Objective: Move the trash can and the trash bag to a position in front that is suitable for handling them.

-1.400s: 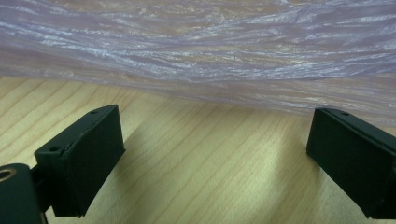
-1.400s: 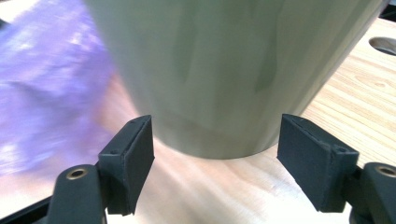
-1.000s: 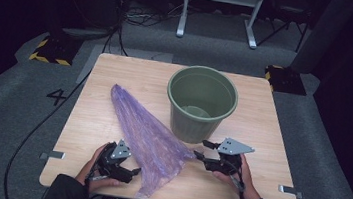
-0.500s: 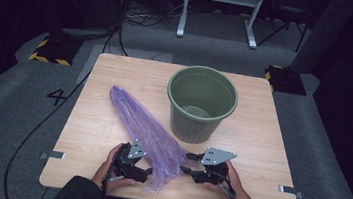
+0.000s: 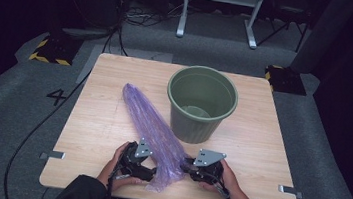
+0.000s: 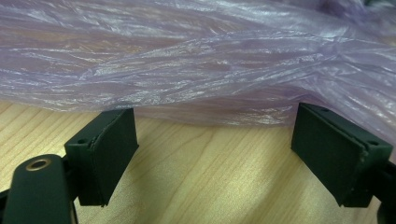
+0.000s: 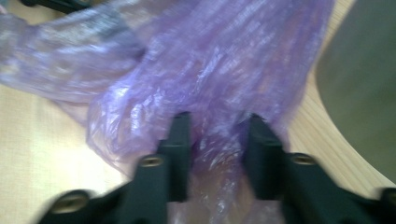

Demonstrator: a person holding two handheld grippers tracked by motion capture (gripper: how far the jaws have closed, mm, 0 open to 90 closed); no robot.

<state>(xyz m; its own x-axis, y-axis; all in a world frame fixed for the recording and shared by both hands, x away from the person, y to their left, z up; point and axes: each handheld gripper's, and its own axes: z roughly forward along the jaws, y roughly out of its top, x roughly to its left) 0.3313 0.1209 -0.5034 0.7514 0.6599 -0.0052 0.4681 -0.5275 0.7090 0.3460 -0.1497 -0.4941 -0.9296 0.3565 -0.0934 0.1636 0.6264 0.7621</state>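
Observation:
A long crumpled purple plastic bag point(image 5: 152, 122) lies slantwise on the wooden table point(image 5: 268, 155), its near end between my two grippers. My left gripper point(image 5: 149, 169) rests at that end's left side. Its jaws point(image 6: 215, 149) stand wide open on the wood, with the bag point(image 6: 196, 60) just beyond the pads and not between them. My right gripper point(image 5: 184, 165) comes in from the right. Its jaws point(image 7: 215, 133) have just been closing to a narrow gap, with a loose fold of the bag point(image 7: 210, 60) between them. A green bucket point(image 5: 201, 105) stands upright behind.
The bucket wall point(image 7: 359, 93) is close on the right gripper's right side. The table's front edge runs just below both hands. Bare wood lies left of the bag and right of the bucket. Dark floor with cables and a metal stand surrounds the table.
Both hands have moved inward along the front of the table and now sit against the bag's near end. The bag and the bucket have stayed put.

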